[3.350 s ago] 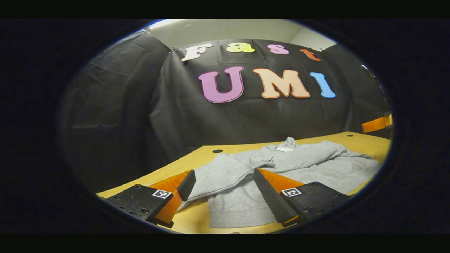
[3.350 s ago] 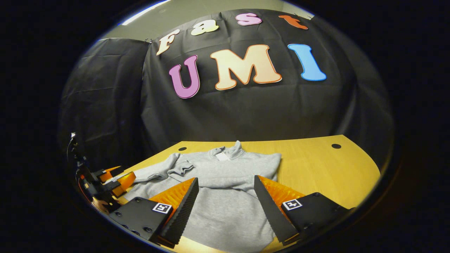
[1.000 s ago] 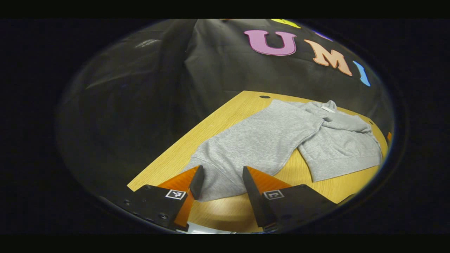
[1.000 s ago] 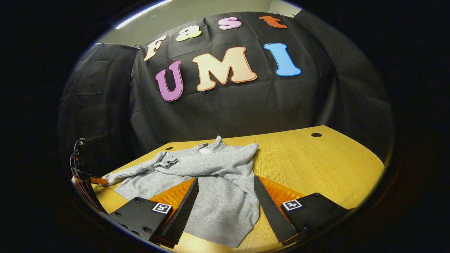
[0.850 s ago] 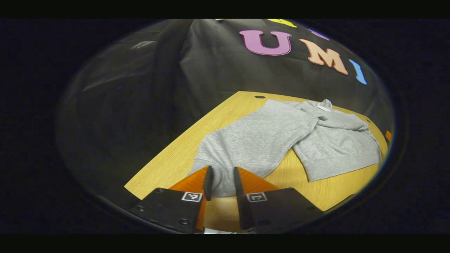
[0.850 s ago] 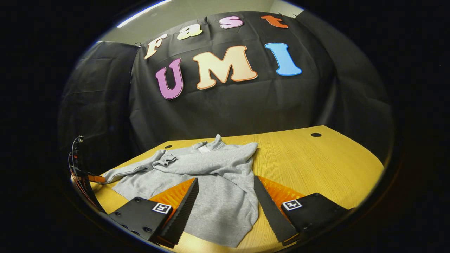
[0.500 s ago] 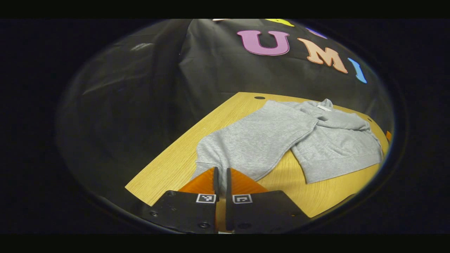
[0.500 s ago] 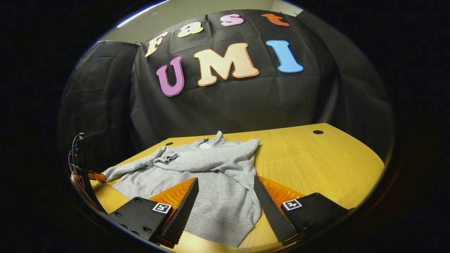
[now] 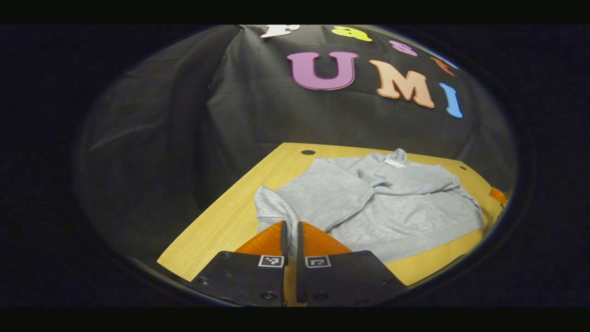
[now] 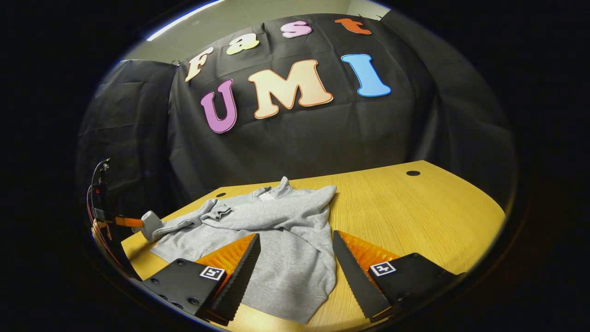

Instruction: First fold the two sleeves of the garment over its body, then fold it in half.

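A grey sweatshirt (image 9: 392, 207) lies on the wooden table (image 9: 221, 221), collar toward the black wall. One sleeve lies across its chest, with its cuff (image 10: 221, 210) near the collar. My left gripper (image 9: 290, 224) is shut on the cuff of the other sleeve (image 9: 272, 207), which rises off the table in a fold. In the right gripper view that left gripper (image 10: 124, 222) shows at the far left with the cuff (image 10: 150, 223) in it. My right gripper (image 10: 295, 237) is open, its fingers spread above the sweatshirt's lower body (image 10: 290, 272) and apart from the cloth.
The table's front edge runs just below the hem (image 10: 276, 313). Bare wood (image 10: 415, 216) stretches to the right of the garment. Cable holes (image 10: 413, 173) (image 9: 308, 152) sit near the back edge. Cables (image 10: 97, 193) hang by the left gripper.
My left gripper closed on the sleeve cuff and lifted it off the table, drawing it toward the body. My right gripper stayed open in about the same place.
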`<state>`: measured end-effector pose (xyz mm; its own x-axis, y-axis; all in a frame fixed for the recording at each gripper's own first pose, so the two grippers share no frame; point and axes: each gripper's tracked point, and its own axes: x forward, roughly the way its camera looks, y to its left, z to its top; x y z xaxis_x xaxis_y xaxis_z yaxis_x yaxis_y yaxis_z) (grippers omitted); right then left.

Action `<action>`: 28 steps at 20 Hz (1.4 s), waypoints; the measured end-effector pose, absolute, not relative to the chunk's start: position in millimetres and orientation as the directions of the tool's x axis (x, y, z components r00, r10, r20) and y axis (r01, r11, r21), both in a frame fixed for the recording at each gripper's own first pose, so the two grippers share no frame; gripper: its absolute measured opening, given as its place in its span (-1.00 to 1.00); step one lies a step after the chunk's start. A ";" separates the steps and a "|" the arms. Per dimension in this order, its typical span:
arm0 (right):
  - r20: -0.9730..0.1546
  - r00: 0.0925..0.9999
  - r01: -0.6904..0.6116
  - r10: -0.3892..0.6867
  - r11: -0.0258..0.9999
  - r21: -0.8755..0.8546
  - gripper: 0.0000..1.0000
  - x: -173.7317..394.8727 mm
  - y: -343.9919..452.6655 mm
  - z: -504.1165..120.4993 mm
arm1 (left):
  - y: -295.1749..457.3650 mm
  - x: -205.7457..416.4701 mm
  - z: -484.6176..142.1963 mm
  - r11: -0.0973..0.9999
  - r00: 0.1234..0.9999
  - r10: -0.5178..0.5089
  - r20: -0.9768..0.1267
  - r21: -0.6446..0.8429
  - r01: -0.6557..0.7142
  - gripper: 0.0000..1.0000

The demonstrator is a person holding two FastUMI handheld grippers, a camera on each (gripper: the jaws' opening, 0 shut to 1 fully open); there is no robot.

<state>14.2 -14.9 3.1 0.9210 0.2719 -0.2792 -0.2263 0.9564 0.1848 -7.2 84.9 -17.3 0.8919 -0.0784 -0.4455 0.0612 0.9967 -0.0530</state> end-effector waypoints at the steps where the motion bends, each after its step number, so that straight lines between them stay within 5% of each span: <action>1: -0.280 0.920 -0.228 0.274 0.956 0.184 0.95 13.7 -14.7 3.8 | 66.2 1.7 -9.8 0.994 0.896 -0.113 -0.430 -0.057 0.098 -0.95; 8: -0.274 0.922 -0.222 0.273 0.954 0.204 0.95 13.7 -22.3 7.0 | -72.5 49.1 29.6 0.933 0.863 -0.355 -0.358 -0.076 0.352 -0.96; 15: -0.291 0.914 -0.229 0.284 0.951 0.207 0.96 17.3 -21.1 -1.1 | -217.7 72.2 32.3 0.823 0.742 -0.561 -0.367 -0.148 0.549 -0.96; 28: -0.285 0.920 -0.202 0.269 0.949 0.242 0.96 19.5 -35.4 -0.5 | -356.8 107.1 -3.4 0.762 0.656 -0.613 -0.441 -0.112 0.638 -0.95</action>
